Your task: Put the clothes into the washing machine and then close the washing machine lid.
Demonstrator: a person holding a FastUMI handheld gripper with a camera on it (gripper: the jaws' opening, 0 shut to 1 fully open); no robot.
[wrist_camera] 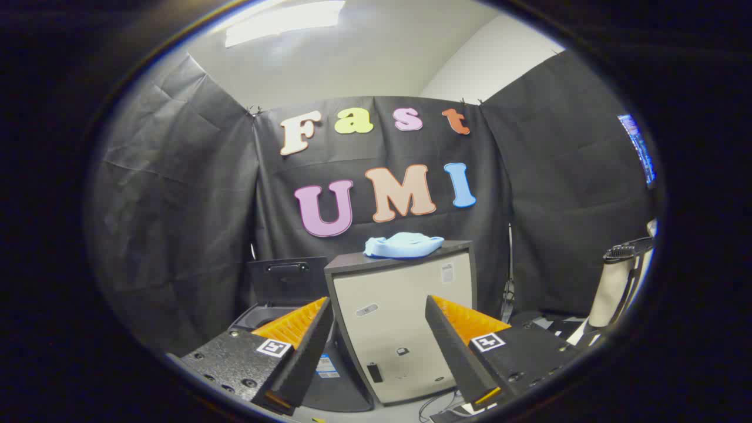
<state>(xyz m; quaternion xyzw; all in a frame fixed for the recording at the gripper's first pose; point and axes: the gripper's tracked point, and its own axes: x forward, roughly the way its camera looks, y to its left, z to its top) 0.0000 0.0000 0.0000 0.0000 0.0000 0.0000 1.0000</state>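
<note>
Light blue cloth, the clothes [403, 245], lies bunched in a low heap on the dark top of a cream-fronted cabinet [405, 329] at the centre of the frame. We see it well beyond the gripper [379, 338], whose two fingers rise from the lower part of the frame, spread wide apart and grasping nothing, with the cabinet's front showing in the gap between them. To the left of the cabinet, partly behind the left finger, stands the washing machine [264, 317], dark in colour. Its lid [288, 279] is raised upright, and we see a little of the open drum below it; we cannot tell whether anything lies inside. At the right of the frame stands a pale upright object [614, 288] with a dark top.
</note>
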